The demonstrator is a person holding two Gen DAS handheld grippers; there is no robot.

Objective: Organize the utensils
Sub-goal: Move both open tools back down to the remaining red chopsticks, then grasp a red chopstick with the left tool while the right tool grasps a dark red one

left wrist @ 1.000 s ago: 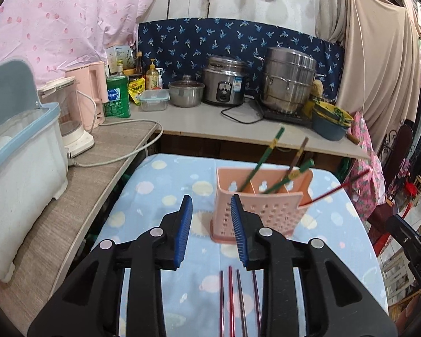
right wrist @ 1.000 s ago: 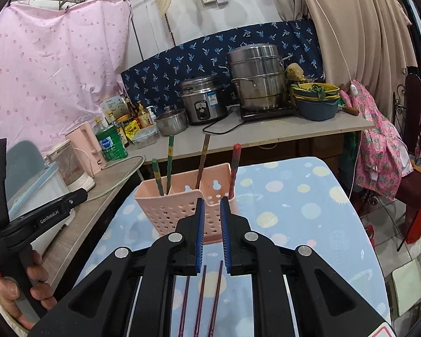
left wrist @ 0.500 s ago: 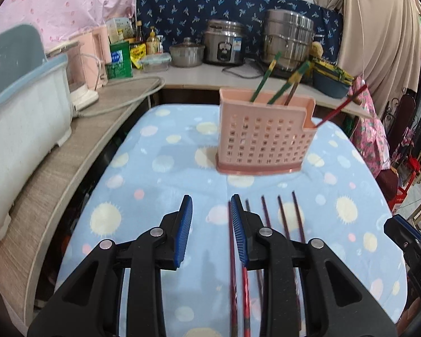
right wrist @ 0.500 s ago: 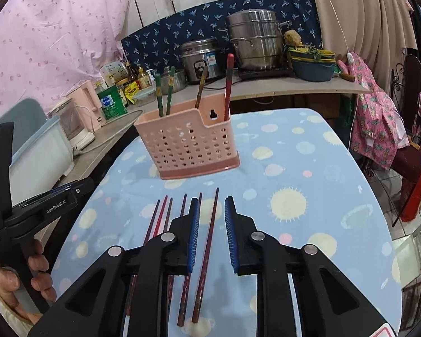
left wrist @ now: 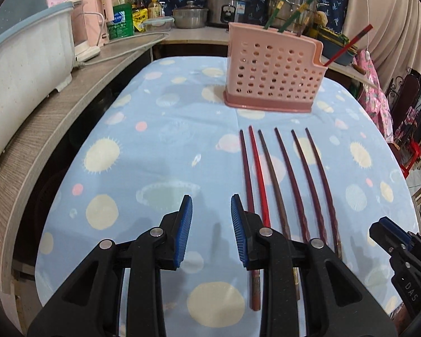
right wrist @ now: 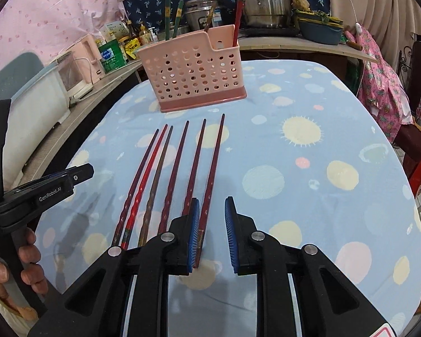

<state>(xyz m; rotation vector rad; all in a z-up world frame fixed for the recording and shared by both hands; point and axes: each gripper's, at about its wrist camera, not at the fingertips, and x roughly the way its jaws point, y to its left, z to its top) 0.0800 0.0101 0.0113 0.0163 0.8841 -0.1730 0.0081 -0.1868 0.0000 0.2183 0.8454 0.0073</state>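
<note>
Both grippers have pulled back from the holder (right wrist: 195, 73): left gripper (left wrist: 211, 229) wide and empty, right gripper (right wrist: 212, 234) part-open over the rightmost of six chopsticks (right wrist: 179, 174) on the cloth, likely next pick.

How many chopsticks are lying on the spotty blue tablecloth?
6 long dark-red chopsticks lie side by side on the cloth before the pink perforated plastic holder. About four more stand inside that holder; others may be hidden there.

Both wrist views look forward, low over tablecloth (left wrist: 160, 151); shared: chopsticks (left wrist: 283, 168), pink holder (right wrist: 193, 70).
</note>
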